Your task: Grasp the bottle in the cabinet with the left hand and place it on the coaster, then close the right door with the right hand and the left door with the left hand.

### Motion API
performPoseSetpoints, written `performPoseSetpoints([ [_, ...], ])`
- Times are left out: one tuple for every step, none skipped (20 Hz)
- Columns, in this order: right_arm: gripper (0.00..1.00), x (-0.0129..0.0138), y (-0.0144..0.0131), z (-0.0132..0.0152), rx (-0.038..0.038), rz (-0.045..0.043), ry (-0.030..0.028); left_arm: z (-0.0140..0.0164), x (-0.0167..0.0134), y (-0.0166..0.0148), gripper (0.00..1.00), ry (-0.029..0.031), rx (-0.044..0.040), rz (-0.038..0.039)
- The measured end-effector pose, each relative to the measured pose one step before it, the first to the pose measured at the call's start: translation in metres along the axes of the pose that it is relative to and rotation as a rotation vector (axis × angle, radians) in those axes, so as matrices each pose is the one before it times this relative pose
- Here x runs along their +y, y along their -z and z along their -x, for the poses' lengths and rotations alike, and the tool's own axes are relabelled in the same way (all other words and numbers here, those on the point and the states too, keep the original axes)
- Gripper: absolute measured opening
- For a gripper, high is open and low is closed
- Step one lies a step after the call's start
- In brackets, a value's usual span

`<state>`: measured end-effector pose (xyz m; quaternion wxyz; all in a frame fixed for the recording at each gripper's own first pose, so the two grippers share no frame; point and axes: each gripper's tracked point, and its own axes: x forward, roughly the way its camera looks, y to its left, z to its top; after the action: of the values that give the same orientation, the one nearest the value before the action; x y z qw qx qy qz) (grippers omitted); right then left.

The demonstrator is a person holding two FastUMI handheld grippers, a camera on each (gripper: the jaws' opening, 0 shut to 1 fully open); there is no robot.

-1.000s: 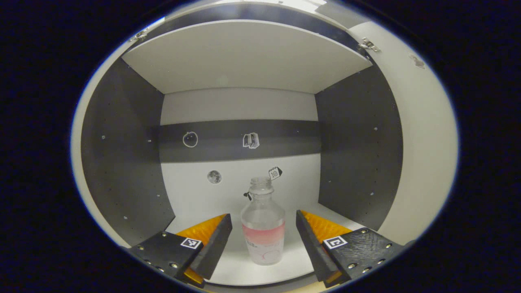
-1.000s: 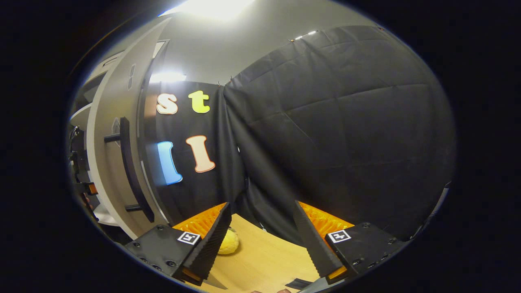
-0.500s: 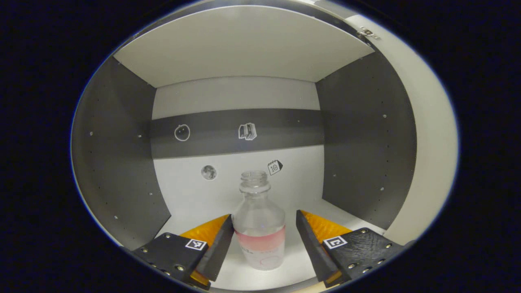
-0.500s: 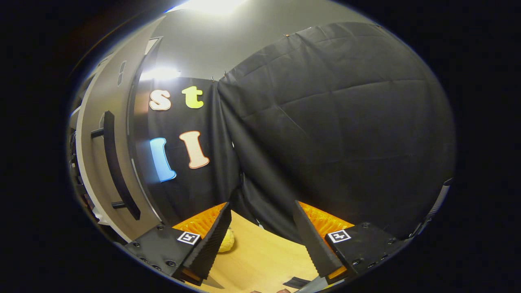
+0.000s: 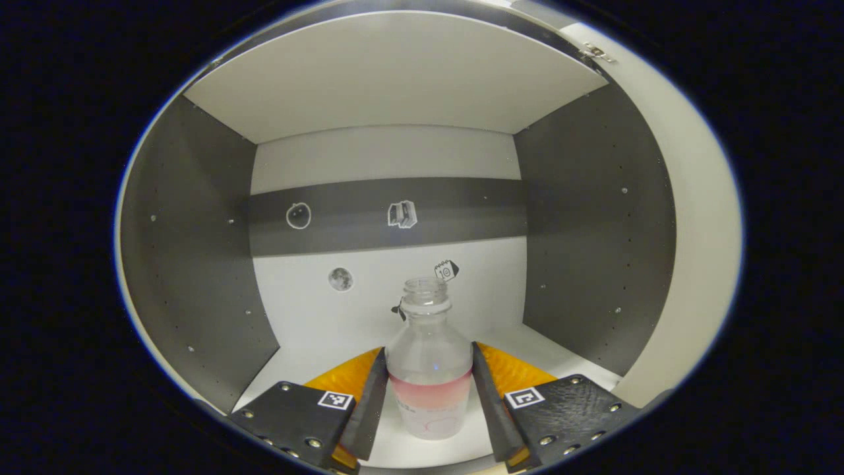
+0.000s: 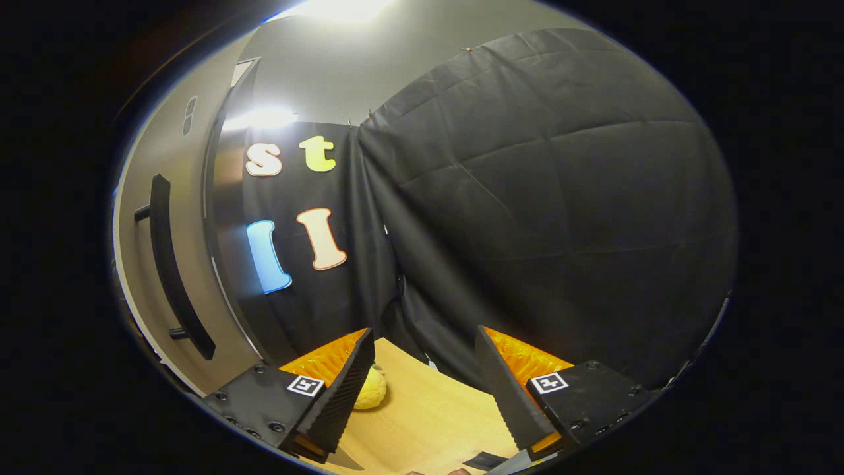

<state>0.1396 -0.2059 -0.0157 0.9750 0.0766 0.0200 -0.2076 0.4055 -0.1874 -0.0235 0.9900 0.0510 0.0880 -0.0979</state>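
In the left gripper view, the bottle (image 5: 429, 369) is seen standing upright on the pale floor of the cabinet (image 5: 198, 231), directly between the two fingers of the left tool (image 5: 428, 402). Both fingers are drawn in against the sides of the bottle's lower body, at the height of its pink band, so the bottle is gripped by the left tool. The open, uncapped neck of the bottle rises above the fingertips and is set against the cabinet's back panel. The bottle is clear in its upper part, with a pale label below the pink band. Small stickers (image 5: 402, 214) are seen on the back panel, on its dark stripe and on the light area beneath it. A shelf (image 5: 395, 72) spans the cabinet overhead, and a hinge (image 5: 595, 51) is visible at the upper right, on the opened door.

In the right gripper view, the right tool (image 6: 422, 389) is held open, with nothing between its fingers, over the wooden counter (image 6: 422, 422). A small yellow object (image 6: 370, 389) lies on the counter just beside the tool's left finger. At the left, the right door (image 6: 135, 277) with its dark bar handle (image 6: 168, 270) is seen standing open.
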Motion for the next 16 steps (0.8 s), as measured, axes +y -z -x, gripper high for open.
performPoseSetpoints([
  [0.98,-0.00217,0.00115,-0.00612,0.00779,-0.00330,0.00037,0.00494,-0.00254,-0.00087,0.69,0.00049,-0.00399,0.02196],
  [0.98,0.00056,0.00117,-0.00591,0.00937,-0.01163,-0.00786,0.00540,-0.00075,-0.00256,0.68,0.00016,-0.00526,0.01880],
  [0.98,0.00212,0.00008,-0.00458,0.00829,-0.01283,-0.01113,0.00734,-0.00055,-0.00220,0.68,0.00226,-0.00463,0.01648],
  [0.98,0.00197,0.00136,-0.00714,0.00902,-0.00883,-0.01207,0.00808,0.00016,-0.00360,0.69,0.00183,-0.00456,0.01360],
  [0.98,0.00218,0.00052,-0.00643,0.00809,-0.00355,-0.01382,0.00767,0.00022,-0.00233,0.68,0.00226,-0.00360,0.01253],
  [0.98,0.00216,0.00267,-0.00636,0.00949,0.00077,-0.01477,0.00638,0.00146,-0.00300,0.68,-0.00665,-0.00609,0.00774],
  [0.98,0.00423,0.00036,-0.00685,0.00909,0.00302,-0.01848,0.00977,0.00212,-0.00423,0.68,-0.00974,-0.01072,-0.00235],
  [0.98,0.00651,0.00133,-0.00828,0.00809,0.00586,-0.02006,0.01023,0.00123,-0.00601,0.68,-0.00765,-0.01282,-0.00286],
  [0.98,0.00319,0.00089,-0.00688,0.01055,0.01032,-0.01433,0.01525,0.00086,-0.00664,0.68,-0.00428,-0.01337,0.00791],
  [0.98,-0.00059,0.00076,-0.00641,0.01177,0.01066,-0.00368,0.01254,0.00018,-0.00734,0.68,0.00103,-0.01463,0.01698],
  [0.98,-0.00132,-0.00179,-0.00339,0.00321,0.00119,0.00071,0.01280,-0.00040,-0.00793,0.68,0.00362,-0.01687,0.01206],
  [0.98,0.00252,-0.00492,-0.00346,-0.00596,-0.00934,-0.00247,0.01123,0.00152,-0.00774,0.68,0.00371,-0.01958,0.00381],
  [0.98,0.00088,-0.00488,0.00049,-0.00993,-0.01265,-0.00623,0.00882,0.00095,-0.00569,0.68,0.01215,-0.02096,-0.00231],
  [0.98,0.00080,-0.00282,0.00082,-0.00948,-0.00684,-0.00309,0.00939,0.00043,-0.00484,0.68,0.01934,-0.01532,0.00152],
  [0.98,-0.00068,-0.00271,0.00073,-0.00780,-0.00024,0.00508,0.00822,0.00043,-0.00246,0.68,0.02089,-0.01148,0.01565],
  [0.98,0.00031,-0.00016,0.00051,-0.00396,-0.00017,0.00619,0.00400,-0.00021,-0.00346,0.68,0.02241,-0.01000,0.02575],
])
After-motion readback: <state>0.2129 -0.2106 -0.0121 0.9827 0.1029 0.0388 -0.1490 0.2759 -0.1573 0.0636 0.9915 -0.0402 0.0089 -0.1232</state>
